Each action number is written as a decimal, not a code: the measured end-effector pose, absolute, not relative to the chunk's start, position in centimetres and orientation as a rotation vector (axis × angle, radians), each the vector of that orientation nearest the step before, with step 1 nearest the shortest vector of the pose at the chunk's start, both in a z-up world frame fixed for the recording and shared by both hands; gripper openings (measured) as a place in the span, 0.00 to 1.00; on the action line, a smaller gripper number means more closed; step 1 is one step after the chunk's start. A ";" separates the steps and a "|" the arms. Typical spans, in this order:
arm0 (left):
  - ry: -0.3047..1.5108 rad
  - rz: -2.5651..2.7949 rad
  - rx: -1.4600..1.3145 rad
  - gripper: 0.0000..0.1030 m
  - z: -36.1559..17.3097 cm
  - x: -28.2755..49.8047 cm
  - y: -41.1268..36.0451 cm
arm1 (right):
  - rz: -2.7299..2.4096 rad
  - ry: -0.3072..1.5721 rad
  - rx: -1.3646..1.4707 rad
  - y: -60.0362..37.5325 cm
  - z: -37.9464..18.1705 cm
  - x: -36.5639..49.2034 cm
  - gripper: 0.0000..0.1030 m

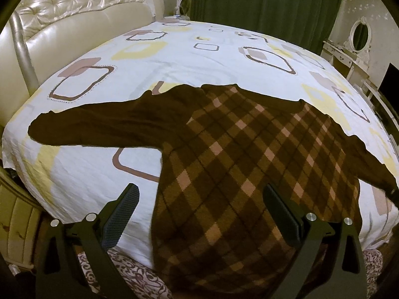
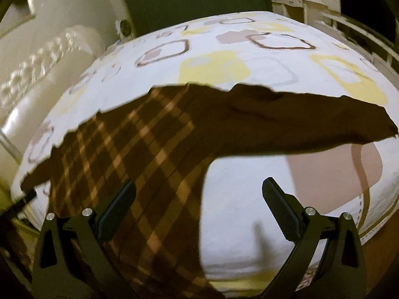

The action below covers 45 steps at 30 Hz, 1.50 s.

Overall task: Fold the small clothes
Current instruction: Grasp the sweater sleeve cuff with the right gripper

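A brown sweater (image 1: 249, 154) with a tan diamond-check front and plain dark sleeves lies spread flat on the bed, hem toward me. Its left sleeve (image 1: 99, 127) stretches out to the left, and its right sleeve (image 2: 299, 127) stretches out to the right in the right wrist view. My left gripper (image 1: 200, 196) is open and empty, hovering over the sweater's lower left edge. My right gripper (image 2: 199, 191) is open and empty above the sweater's (image 2: 139, 154) lower right edge. Neither gripper touches the cloth.
The bed sheet (image 1: 174, 57) is white with brown and yellow rounded squares. A cream tufted headboard (image 1: 74, 20) stands at the left. Green curtains (image 1: 269, 0) hang behind, and a white dresser with an oval mirror (image 1: 360, 35) is at the right.
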State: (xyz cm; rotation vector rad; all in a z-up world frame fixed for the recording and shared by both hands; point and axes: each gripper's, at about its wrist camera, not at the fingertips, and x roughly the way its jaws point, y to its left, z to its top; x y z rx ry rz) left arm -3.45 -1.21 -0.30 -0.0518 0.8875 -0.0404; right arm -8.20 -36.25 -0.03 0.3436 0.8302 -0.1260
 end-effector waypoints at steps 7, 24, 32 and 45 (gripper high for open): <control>0.902 -0.028 -0.056 0.96 -0.8 -3.4 -1.2 | -0.178 0.661 0.740 -51.0 1.5 -10.8 0.98; 0.933 0.049 -0.074 0.96 -1.4 -2.1 0.4 | -0.522 0.463 1.293 -74.1 -7.6 -18.0 0.61; 0.949 0.080 -0.071 0.96 -1.5 -1.7 1.2 | -0.541 0.387 1.318 -74.9 -9.0 -16.9 0.56; 0.956 0.071 -0.084 0.96 -1.3 -1.5 2.1 | -0.588 0.397 1.327 -76.4 -10.3 -19.8 0.03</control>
